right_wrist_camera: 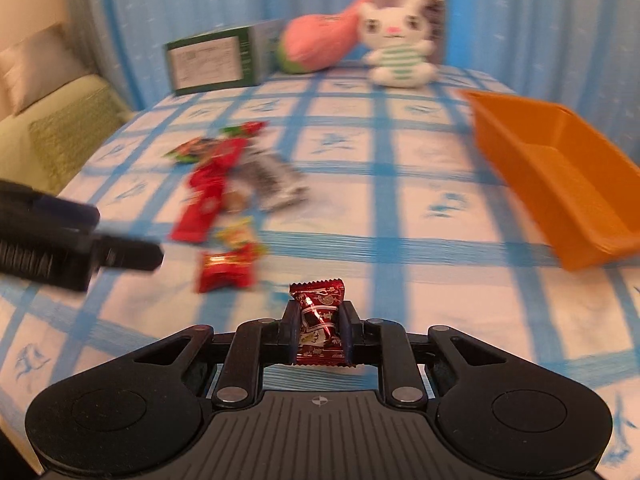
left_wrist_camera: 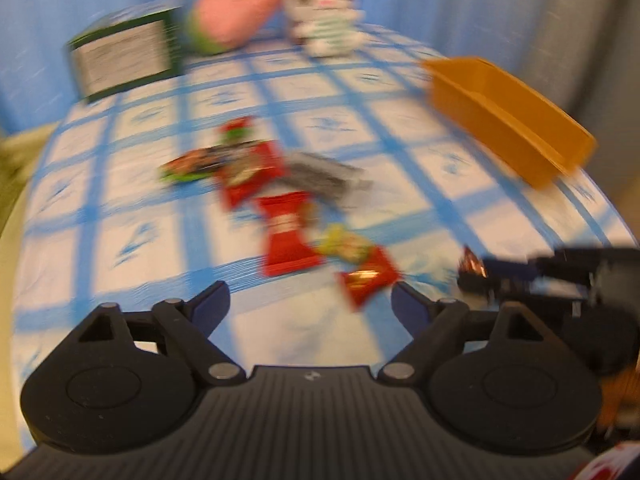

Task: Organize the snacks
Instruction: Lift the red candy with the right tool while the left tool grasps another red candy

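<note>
The right claw [right_wrist_camera: 320,316] is closed tight on a dark red candy [right_wrist_camera: 320,320], its two fingers pressing the wrapper from either side so that the crimped top edge sticks up above the fingertips. The candy is lifted clear of the cloth, near the front edge of the table. In the left wrist view the same claw comes in from the right with the candy [left_wrist_camera: 471,266] at its tip.

The left claw [left_wrist_camera: 310,300] is spread wide and holds nothing; its blue-padded fingers [left_wrist_camera: 212,308] hover over the cloth just short of a small red packet [left_wrist_camera: 368,280]. In the right wrist view it reaches in from the left edge [right_wrist_camera: 132,256], close to that same red packet [right_wrist_camera: 226,266].

Behind the red packet lies a loose pile of snacks [right_wrist_camera: 224,184]: a yellow-green wrapper touching it, a longer red packet, more red and green ones farther back, and a grey or silver wrapper [right_wrist_camera: 276,182] on the pile's right side. Motion blur hides their printing.

An orange tray [right_wrist_camera: 560,184] sits on the right side of the table, well apart from the pile, and looks tilted.

Everything rests on a white tablecloth with blue checks [right_wrist_camera: 400,216]. At the far edge stand a green box [right_wrist_camera: 212,62], a pink plush [right_wrist_camera: 316,42] leaning beside it, and a white cat plush [right_wrist_camera: 400,44] in a green-striped shirt. A blue curtain [right_wrist_camera: 540,20] hangs behind.
</note>
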`<state>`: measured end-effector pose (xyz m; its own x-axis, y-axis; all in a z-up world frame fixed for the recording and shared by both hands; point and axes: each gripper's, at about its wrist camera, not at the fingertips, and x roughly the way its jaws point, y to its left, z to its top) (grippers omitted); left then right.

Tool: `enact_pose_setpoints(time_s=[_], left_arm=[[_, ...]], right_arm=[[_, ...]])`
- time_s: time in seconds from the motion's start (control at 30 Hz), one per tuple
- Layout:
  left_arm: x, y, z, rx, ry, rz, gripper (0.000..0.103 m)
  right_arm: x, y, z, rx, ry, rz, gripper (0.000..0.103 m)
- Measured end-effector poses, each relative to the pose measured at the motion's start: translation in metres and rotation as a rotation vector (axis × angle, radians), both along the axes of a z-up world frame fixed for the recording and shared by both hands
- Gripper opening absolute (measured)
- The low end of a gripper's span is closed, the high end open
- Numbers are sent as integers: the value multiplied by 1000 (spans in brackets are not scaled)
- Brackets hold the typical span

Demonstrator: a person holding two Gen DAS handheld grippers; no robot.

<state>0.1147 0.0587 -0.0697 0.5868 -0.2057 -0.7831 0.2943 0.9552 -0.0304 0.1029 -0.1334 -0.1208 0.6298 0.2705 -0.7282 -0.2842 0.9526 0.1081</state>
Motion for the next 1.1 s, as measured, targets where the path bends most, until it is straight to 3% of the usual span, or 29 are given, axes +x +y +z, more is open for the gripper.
enact_pose_setpoints(time_s=[0.07,0.17,0.3,0.43,0.57,0.63,0.83,0.87,1.1], left_arm=[[2,-17,-7,33,-9,-105,76],[5,-41,-19,131,-20,-240,56],[10,-59,-32,251,-37,-347,40],[16,-65,-42,348,-33,-417,35],[19,-67,-43,360,-41,-454,31],[19,-69,-43,372,-37,-480,24],[20,-71,-41,344,-6,-420,18],[21,-70,-40,328,3,-396,13],[19,-61,-30,171,41,-194,9]], right_arm=[[2,-16,0,3,5,-38,21],[5,-34,0,4,10,-79,21],[6,-50,-2,17,30,-117,20],[6,-58,-5,29,41,-130,20],[7,-60,-5,39,42,-136,20],[8,-61,-6,46,46,-139,20],[6,-62,-4,57,45,-143,20],[6,-63,-3,60,43,-145,20],[3,-67,10,78,20,-155,20]])
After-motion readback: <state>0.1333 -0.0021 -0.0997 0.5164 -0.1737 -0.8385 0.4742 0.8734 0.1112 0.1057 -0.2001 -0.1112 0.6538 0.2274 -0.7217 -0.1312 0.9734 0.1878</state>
